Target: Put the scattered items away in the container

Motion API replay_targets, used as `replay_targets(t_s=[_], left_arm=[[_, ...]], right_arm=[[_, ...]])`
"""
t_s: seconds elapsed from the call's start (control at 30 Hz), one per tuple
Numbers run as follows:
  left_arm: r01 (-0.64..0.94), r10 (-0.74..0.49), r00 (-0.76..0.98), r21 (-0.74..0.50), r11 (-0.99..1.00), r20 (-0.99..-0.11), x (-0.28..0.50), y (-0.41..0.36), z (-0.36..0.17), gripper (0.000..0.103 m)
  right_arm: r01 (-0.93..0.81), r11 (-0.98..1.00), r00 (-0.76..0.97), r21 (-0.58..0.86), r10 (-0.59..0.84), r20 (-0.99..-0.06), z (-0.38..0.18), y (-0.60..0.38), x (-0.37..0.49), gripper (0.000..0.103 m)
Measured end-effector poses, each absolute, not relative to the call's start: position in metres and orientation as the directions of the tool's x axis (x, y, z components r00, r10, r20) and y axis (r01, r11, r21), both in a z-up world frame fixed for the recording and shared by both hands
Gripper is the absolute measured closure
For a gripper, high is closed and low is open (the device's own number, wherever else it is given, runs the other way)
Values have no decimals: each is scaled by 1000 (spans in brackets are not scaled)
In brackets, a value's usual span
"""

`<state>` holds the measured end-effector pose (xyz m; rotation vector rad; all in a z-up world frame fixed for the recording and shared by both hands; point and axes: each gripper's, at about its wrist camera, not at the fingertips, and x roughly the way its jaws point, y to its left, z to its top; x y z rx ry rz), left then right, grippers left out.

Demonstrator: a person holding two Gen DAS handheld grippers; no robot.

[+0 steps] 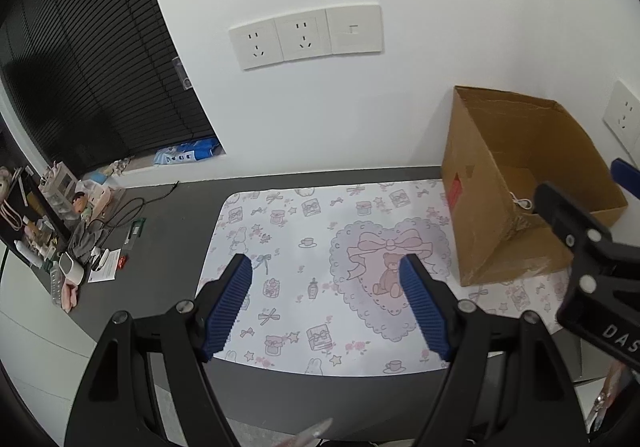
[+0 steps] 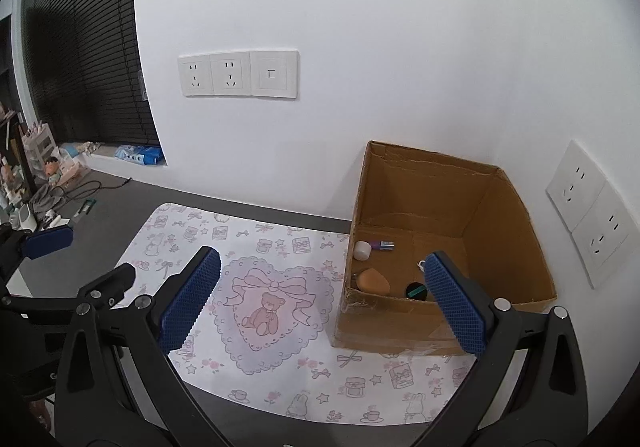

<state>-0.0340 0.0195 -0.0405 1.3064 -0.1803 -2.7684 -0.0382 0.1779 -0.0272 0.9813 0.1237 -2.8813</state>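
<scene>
An open cardboard box (image 2: 516, 207) stands on the right of a teddy-bear patterned mat (image 2: 280, 351), against the wall. Inside it lie a white cap (image 2: 362, 250), a small purple tube (image 2: 382, 245), an orange sponge (image 2: 374, 281), a round black item (image 2: 416, 290) and a white cord (image 2: 421, 265). My right gripper (image 2: 322, 256) hovers open before the box's near left corner, nothing between its blue pads. To its left, my left gripper (image 1: 325, 261) is open and empty above the mat (image 1: 288, 247). The box (image 1: 472, 183) stands at the right, with the right gripper (image 1: 586, 183) at its near wall.
Small clutter (image 1: 68, 215) and cables crowd the dark desk (image 1: 168, 231) on the left, below a black window blind (image 1: 92, 59). Wall sockets (image 1: 306, 37) sit above the mat, and more sockets (image 2: 588, 215) are right of the box.
</scene>
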Motion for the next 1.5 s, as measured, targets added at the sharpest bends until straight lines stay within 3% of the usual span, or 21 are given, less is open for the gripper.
replay_targets(t_s=[1.5], left_arm=[[-106, 3, -698, 99, -989, -717, -19, 65, -6, 28]], right_arm=[[-11, -998, -807, -64, 47, -589, 9, 221, -5, 0]])
